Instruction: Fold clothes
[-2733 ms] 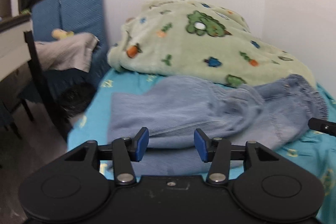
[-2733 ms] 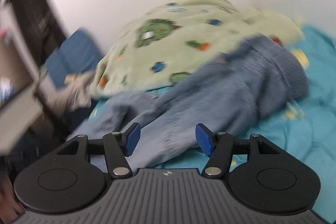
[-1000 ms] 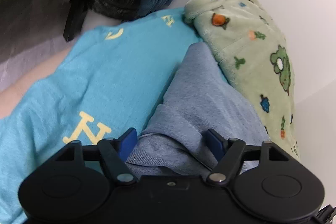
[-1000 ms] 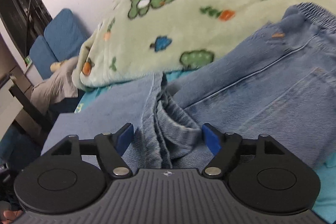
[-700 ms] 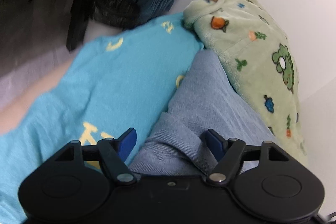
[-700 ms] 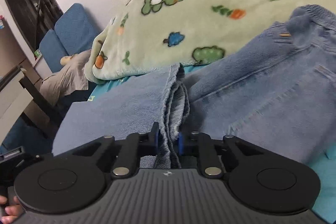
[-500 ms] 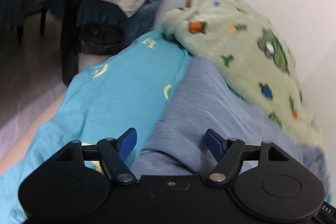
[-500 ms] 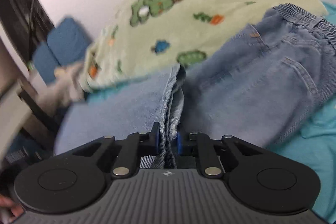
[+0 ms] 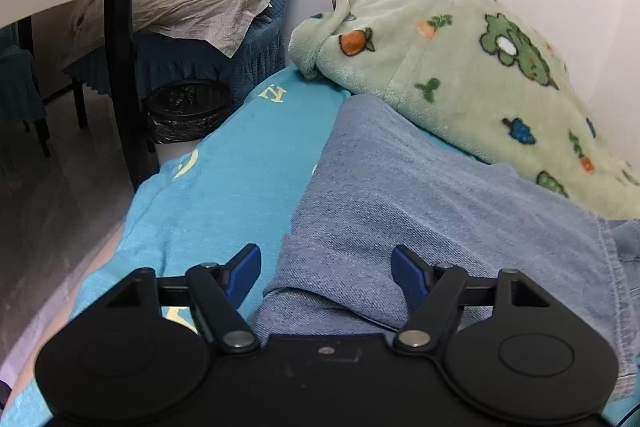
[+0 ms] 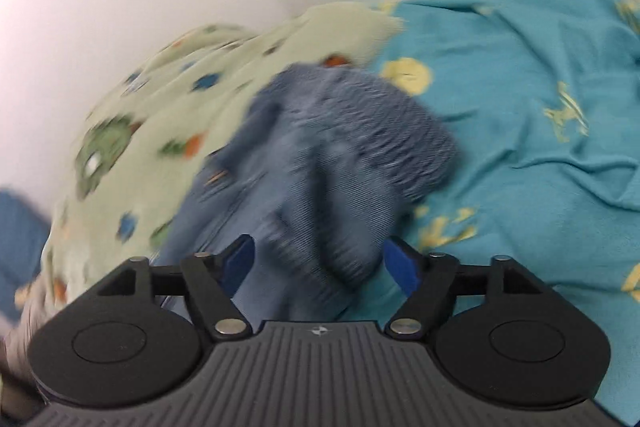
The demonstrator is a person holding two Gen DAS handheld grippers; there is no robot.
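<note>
Faded blue denim jeans, turquoise sheet with yellow motifs, pale-green cartoon-print blanket

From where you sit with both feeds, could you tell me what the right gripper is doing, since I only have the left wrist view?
Observer: The right gripper has its jaws wide open, with the jeans bunched between and beyond them, not clamped.
Operator: Thanks. Which part of the jeans is in front of it?
Observer: The gathered elastic waistband, though that view is motion-blurred.
Operator: And what lies to the right of the waistband there?
Observer: Only rumpled turquoise bedsheet with yellow prints; the green blanket sits on the waistband's other side, against the wall.
</note>
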